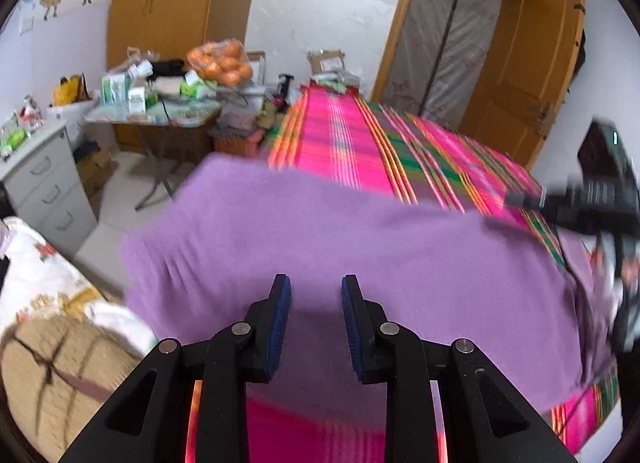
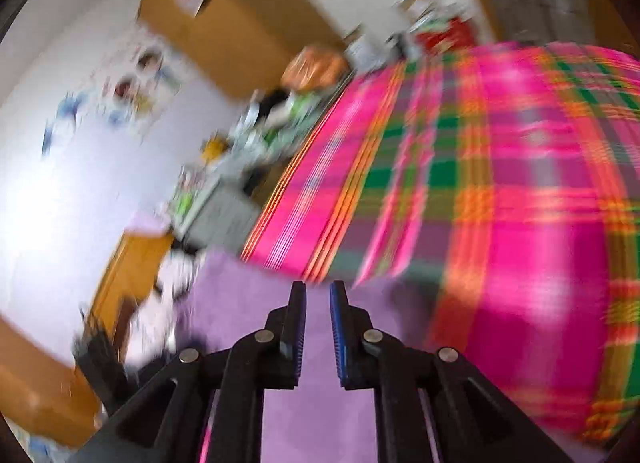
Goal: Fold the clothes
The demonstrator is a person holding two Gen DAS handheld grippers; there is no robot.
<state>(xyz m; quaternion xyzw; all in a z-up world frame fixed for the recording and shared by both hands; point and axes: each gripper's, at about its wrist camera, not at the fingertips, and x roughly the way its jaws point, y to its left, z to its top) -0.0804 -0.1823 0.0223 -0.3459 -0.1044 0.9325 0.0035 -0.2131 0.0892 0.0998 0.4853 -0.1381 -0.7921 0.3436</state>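
A purple garment (image 1: 340, 247) lies spread flat across the near end of a bed covered with a pink, green and orange plaid sheet (image 1: 344, 135). My left gripper (image 1: 316, 283) hovers over the garment's near middle, open, with nothing between its blue pads. My right gripper (image 1: 600, 199) reaches in from the right over the garment's far right corner. The right wrist view is motion-blurred. There my right gripper (image 2: 318, 289) stands narrowly open above the purple garment (image 2: 248, 303), near its edge against the plaid sheet (image 2: 520, 183), with only fabric showing through the gap.
Left of the bed stands a cluttered folding table (image 1: 160, 111) with a bag of oranges (image 1: 220, 61). A grey drawer cabinet (image 1: 44, 187) is at the left. A white quilt and a woven cushion (image 1: 52, 367) lie near left. A wooden door (image 1: 532, 63) hangs at the right.
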